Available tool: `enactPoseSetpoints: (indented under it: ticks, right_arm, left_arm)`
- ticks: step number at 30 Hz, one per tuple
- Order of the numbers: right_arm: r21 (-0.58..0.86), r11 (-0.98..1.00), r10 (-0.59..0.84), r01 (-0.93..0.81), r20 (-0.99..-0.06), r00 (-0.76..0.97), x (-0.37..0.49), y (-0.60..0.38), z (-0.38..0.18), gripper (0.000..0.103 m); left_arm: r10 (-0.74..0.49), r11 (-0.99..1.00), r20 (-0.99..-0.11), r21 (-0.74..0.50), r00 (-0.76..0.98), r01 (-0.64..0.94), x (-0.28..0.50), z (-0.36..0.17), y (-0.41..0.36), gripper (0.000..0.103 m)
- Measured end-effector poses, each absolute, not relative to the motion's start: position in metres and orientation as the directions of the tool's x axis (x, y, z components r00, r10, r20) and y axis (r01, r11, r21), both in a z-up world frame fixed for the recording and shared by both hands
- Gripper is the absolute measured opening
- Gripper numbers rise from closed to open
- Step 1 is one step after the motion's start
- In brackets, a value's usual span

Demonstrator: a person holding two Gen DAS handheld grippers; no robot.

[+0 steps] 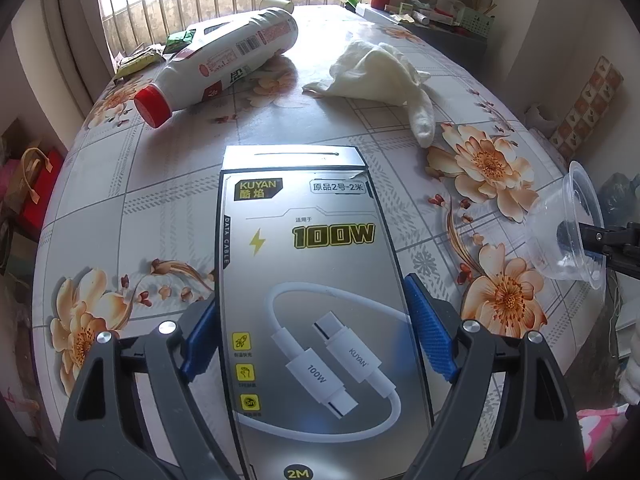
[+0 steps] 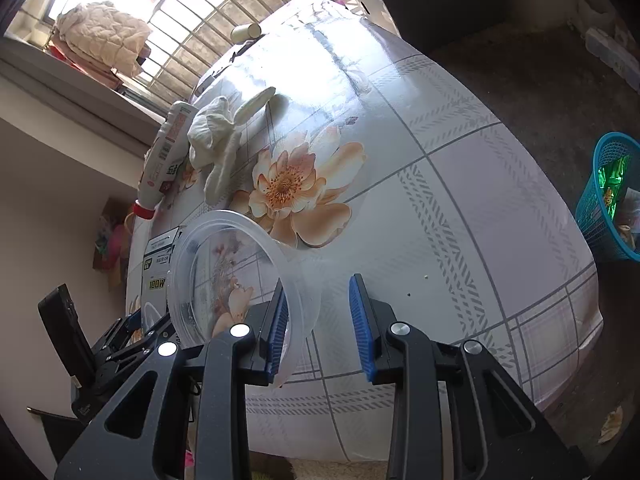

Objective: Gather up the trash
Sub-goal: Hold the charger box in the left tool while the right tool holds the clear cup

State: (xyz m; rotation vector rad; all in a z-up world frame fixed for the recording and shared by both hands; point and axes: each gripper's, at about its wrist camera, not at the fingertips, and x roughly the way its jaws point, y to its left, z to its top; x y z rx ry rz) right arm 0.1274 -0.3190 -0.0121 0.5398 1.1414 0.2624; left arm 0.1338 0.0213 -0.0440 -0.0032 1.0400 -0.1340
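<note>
My left gripper [image 1: 316, 336] is shut on a silver cable box [image 1: 304, 216] marked 100W, with a blue pad on each long side. The box slants over the flowered table [image 1: 160, 200]. My right gripper [image 2: 318, 332] holds a clear plastic cup [image 2: 224, 272] in the air beside the table edge. The cup's mouth faces the camera and its wall runs between the pads, against the left one. The cup [image 1: 568, 216] also shows at the right of the left wrist view. A white bottle [image 1: 224, 56] with a red cap and a crumpled white cloth [image 1: 384, 72] lie farther back.
A blue mesh basket [image 2: 600, 208] with rubbish in it stands on the floor right of the table. A paper cup [image 1: 276, 2] and green wrappers [image 1: 140, 60] lie near the barred window. Clutter crowds the far right shelf. Bags sit on the floor at left.
</note>
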Motion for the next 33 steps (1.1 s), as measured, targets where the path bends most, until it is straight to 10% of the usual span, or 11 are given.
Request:
enactPoseSetpoints:
  ticks: [33]
  right_arm:
    - [0.538, 0.841, 0.469, 0.063, -0.781, 0.413, 0.1267, -0.3137, -0.0102, 0.029]
  left_arm:
    - [-0.136, 0.99, -0.85, -0.098, 0.509, 0.1, 0.1365, -0.04, 0.0238, 0.078]
